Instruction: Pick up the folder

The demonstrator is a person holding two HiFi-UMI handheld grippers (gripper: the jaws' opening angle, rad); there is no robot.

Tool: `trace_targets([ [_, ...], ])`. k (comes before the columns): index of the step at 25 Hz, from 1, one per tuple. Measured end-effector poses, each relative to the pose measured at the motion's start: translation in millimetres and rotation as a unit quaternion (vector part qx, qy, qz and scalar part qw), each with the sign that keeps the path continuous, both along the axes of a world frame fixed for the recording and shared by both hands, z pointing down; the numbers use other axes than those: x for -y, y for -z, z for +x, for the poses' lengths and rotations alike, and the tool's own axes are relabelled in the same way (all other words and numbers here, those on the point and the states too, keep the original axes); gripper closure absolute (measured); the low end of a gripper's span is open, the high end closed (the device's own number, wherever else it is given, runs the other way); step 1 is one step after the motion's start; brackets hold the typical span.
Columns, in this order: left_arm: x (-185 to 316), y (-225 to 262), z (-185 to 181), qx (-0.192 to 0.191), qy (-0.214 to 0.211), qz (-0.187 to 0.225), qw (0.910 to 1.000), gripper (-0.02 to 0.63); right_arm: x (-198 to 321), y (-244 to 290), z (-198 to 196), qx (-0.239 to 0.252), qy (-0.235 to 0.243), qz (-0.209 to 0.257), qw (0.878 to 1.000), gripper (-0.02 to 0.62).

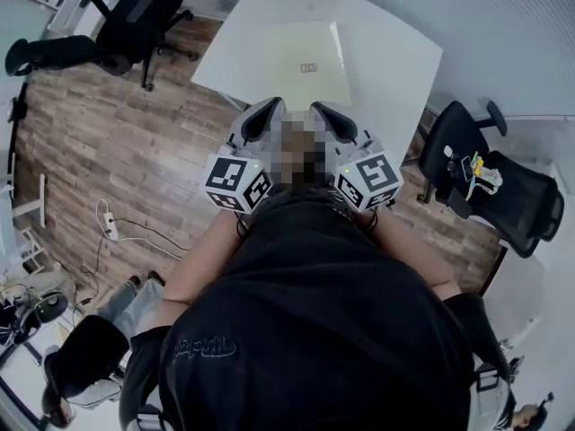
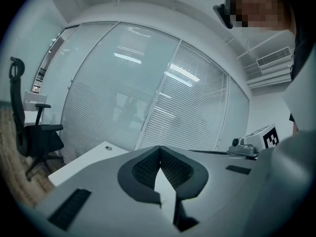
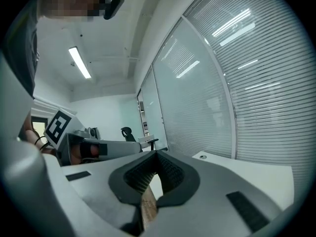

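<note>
A pale, flat folder with a small label lies on the white table, seen from above in the head view. My left gripper and right gripper are held side by side at the table's near edge, just short of the folder and apart from it. Both point almost level towards the table. In the left gripper view the left gripper has its jaws shut with nothing between them. The right gripper is likewise shut and empty. The folder shows in neither gripper view.
A black office chair stands at the table's far left. Another black chair at the right carries small colourful items. A power strip with cable lies on the wood floor. A seated person's legs show at the lower left. Glass walls with blinds stand beyond the table.
</note>
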State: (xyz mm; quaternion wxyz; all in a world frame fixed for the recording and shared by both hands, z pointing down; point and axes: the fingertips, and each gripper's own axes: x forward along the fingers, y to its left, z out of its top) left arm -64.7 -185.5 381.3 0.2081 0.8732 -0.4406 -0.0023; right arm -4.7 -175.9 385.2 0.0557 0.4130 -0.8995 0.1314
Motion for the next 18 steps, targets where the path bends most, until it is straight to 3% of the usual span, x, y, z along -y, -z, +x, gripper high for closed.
trace_targets([
  [18, 68, -10, 71, 0.028, 0.026, -0.011, 0.9992, 0.594, 76, -9, 73, 0.014, 0.029, -0.015, 0.999, 0.574],
])
